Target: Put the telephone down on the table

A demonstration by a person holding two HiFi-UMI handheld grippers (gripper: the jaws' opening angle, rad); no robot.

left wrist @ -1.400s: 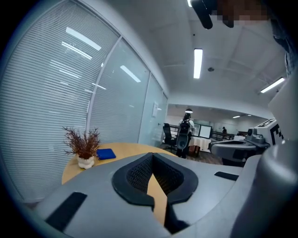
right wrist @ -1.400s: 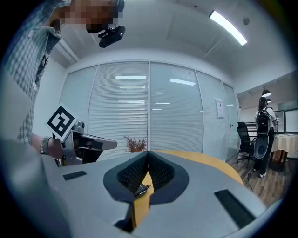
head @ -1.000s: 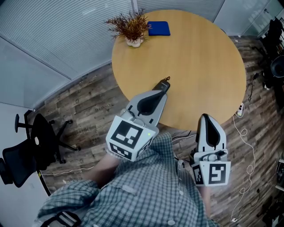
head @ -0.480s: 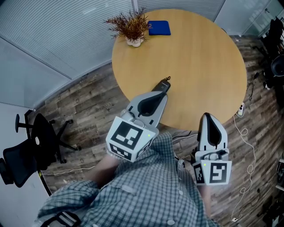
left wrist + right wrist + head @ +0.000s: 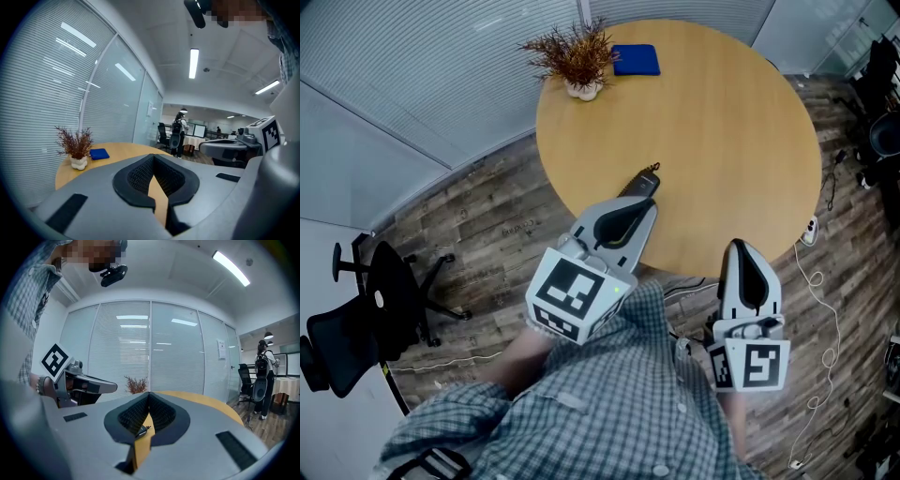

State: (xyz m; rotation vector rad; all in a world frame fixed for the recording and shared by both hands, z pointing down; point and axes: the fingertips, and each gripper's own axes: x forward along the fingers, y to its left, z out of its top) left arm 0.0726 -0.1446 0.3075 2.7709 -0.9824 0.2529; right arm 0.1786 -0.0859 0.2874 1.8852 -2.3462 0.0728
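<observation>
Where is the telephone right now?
In the head view, the telephone lies on the round table near its front edge, just past the tips of the left tongs.

Mostly matt: wood, plastic, cloth.
Smooth pale wood-look top on the table [image 5: 722,122], low sheen, hardly any grain; darker, streaky wood planks on the floor [image 5: 487,225], rougher to the eye. Matt grey plastic for the shells of the left gripper [image 5: 639,202] and right gripper [image 5: 739,247], with black pads [image 5: 138,176] inside (rubbery-looking, finely gridded) and crisp matt black-and-white print on the cubes [image 5: 574,291]. Dark, faintly shiny plastic on the phone [image 5: 643,180]. Soft checked woven cloth for the shirt [image 5: 609,403]. Flat matt blue on the pad [image 5: 636,60], material unclear. White, glazed-looking pot [image 5: 583,90]. Glossy glass wall [image 5: 173,357], reflecting ceiling lights, over matt slatted blinds [image 5: 394,56].
</observation>
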